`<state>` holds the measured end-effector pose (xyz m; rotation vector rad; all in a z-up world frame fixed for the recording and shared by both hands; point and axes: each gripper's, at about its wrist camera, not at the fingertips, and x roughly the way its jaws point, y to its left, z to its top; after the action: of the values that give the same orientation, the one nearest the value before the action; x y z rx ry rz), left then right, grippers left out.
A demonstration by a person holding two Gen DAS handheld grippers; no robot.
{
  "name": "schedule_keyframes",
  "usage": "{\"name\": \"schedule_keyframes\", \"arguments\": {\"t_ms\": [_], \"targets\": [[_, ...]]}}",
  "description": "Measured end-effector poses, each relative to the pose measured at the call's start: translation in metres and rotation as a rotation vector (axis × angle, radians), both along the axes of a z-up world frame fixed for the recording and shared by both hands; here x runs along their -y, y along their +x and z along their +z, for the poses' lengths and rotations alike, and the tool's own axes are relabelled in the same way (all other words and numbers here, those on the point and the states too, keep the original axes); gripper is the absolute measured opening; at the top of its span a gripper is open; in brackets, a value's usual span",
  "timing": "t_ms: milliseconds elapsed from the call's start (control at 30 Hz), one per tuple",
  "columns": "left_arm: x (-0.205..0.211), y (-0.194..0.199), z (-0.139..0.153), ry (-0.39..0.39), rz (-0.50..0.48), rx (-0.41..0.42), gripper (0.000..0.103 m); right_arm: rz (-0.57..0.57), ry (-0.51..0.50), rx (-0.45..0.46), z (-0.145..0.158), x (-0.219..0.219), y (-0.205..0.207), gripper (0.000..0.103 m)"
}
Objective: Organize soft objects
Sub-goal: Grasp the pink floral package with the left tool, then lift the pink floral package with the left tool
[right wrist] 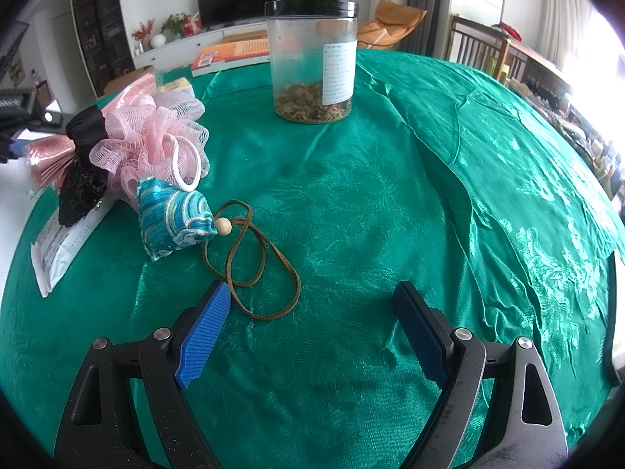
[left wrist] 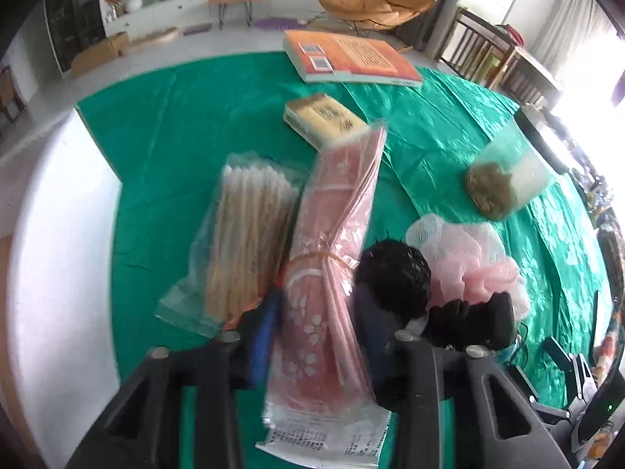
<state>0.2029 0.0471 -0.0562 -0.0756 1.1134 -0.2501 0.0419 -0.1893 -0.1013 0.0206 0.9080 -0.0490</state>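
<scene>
A pink patterned cloth pack (left wrist: 332,258) in clear wrap with a white label lies lengthwise between my left gripper's (left wrist: 318,312) blue pads, which press on its sides, so the gripper is shut on it. To its right sit a black lace hair tie (left wrist: 394,277), a pink mesh bath pouf (left wrist: 468,262) and a black fabric piece (left wrist: 476,320). In the right wrist view the pouf (right wrist: 156,136) and a blue embroidered sachet (right wrist: 175,215) with a brown cord (right wrist: 254,258) lie to the left. My right gripper (right wrist: 312,312) hangs open above the green cloth, its left pad beside the cord loop.
A bag of cotton swabs (left wrist: 242,242) lies left of the pink pack. A tissue pack (left wrist: 324,121) and an orange book (left wrist: 351,58) lie farther back. A clear jar (right wrist: 312,62) with dried bits stands mid-table. The green cloth (right wrist: 390,215) is wrinkled, and the table edge runs along the left.
</scene>
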Motion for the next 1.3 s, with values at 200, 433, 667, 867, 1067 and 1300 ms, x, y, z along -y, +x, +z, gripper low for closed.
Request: {"name": "schedule_keyframes", "arguments": {"t_ms": [200, 433, 667, 867, 1067, 1300], "targets": [[-0.015, -0.08, 0.021, -0.07, 0.015, 0.094, 0.033, 0.0, 0.0, 0.0, 0.0, 0.0, 0.0, 0.087], [-0.017, -0.207, 0.007, 0.106, 0.068, 0.097, 0.046, 0.0, -0.001, 0.0, 0.0, 0.0, 0.0, 0.087], [-0.005, -0.207, -0.017, 0.195, -0.002, 0.095, 0.081, -0.001, 0.0, 0.0, 0.0, 0.0, 0.0, 0.087], [0.0, -0.183, -0.035, 0.141, -0.017, 0.049, 0.083, 0.0, -0.001, 0.0, 0.0, 0.0, 0.0, 0.087], [-0.009, -0.18, -0.049, 0.16, 0.04, 0.107, 0.101, -0.001, -0.001, 0.0, 0.0, 0.0, 0.0, 0.087], [-0.014, -0.184, -0.051, 0.152, 0.044, 0.169, 0.103, -0.001, 0.0, 0.0, 0.0, 0.0, 0.0, 0.087]]}}
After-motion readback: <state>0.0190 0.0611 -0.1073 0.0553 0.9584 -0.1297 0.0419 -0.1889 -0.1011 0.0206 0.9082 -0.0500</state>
